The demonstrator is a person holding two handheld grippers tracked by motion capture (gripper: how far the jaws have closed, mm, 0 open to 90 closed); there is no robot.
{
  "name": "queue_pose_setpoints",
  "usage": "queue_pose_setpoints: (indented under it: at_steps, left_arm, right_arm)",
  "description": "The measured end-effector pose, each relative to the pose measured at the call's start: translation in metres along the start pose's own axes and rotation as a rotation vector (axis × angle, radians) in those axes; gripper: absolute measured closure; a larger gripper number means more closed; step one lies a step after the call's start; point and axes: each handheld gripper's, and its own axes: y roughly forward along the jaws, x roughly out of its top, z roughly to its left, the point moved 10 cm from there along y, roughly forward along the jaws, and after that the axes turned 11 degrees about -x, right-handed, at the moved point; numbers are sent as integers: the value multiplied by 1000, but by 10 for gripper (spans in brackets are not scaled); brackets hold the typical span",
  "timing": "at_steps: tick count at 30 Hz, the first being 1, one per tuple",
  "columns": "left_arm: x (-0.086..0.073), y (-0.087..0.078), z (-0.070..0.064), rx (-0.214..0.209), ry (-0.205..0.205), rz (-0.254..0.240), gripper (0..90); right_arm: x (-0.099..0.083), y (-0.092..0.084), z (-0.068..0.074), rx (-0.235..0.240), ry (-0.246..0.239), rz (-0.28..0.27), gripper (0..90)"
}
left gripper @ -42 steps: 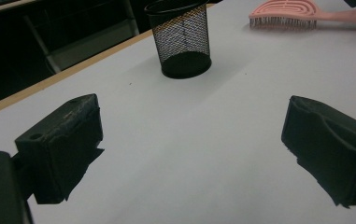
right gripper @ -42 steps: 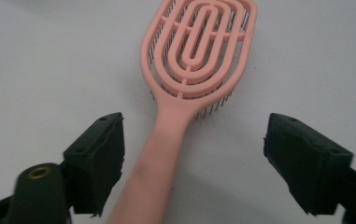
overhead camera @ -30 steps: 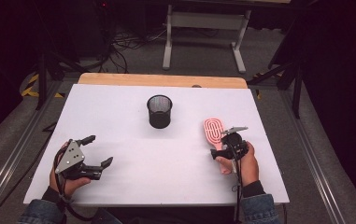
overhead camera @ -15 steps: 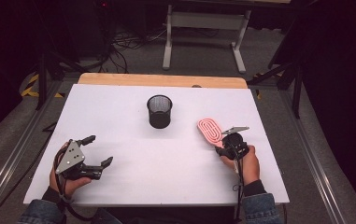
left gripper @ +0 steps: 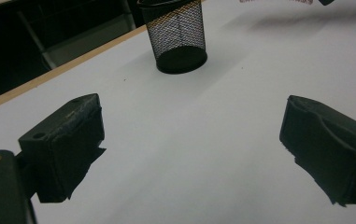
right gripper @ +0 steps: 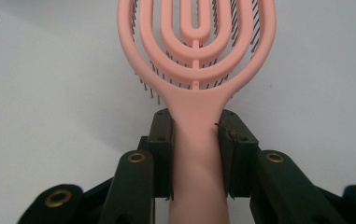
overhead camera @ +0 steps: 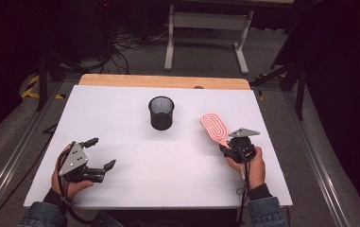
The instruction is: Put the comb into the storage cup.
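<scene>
A pink vented hairbrush (overhead camera: pixel 214 126) is held by its handle in my right gripper (overhead camera: pixel 228 149), at the right of the white table. In the right gripper view the two jaws press on both sides of the brush handle (right gripper: pixel 196 135), and the looped head (right gripper: pixel 196 42) with dark bristles points away, lifted above the table. A black mesh cup (overhead camera: pixel 161 112) stands upright at the table's middle back; it also appears as the mesh cup (left gripper: pixel 177 39) ahead of my left gripper. My left gripper (overhead camera: pixel 101 153) rests at the front left, jaws wide apart with nothing between them.
The white table top (overhead camera: pixel 168 161) has a wooden strip (overhead camera: pixel 163 81) along its far edge. Beyond it stand a metal frame (overhead camera: pixel 206 28) and cables on the grey floor. Black rails run along both sides of the table.
My right gripper has tilted the hairbrush and carried it leftward, toward the cup. The left gripper has stayed in place.
</scene>
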Motion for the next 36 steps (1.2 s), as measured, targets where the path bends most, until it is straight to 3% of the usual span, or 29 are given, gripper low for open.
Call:
queue_pose_setpoints:
  at_steps: [13,22,28,36]
  left_arm:
    - [-3,2,3,17,-12,19,86]
    - [-3,5,6,7,-50,19,96]
    - [2,14,4,11,-46,33,81]
    - [13,17,3,-18,-76,-19,75]
  right_arm:
    - [20,-17,-6,-67,19,-208,691]
    - [28,-27,-10,-92,45,-293,691]
    - [34,-35,-8,-106,47,-358,691]
    - [41,-44,0,-112,30,-422,691]
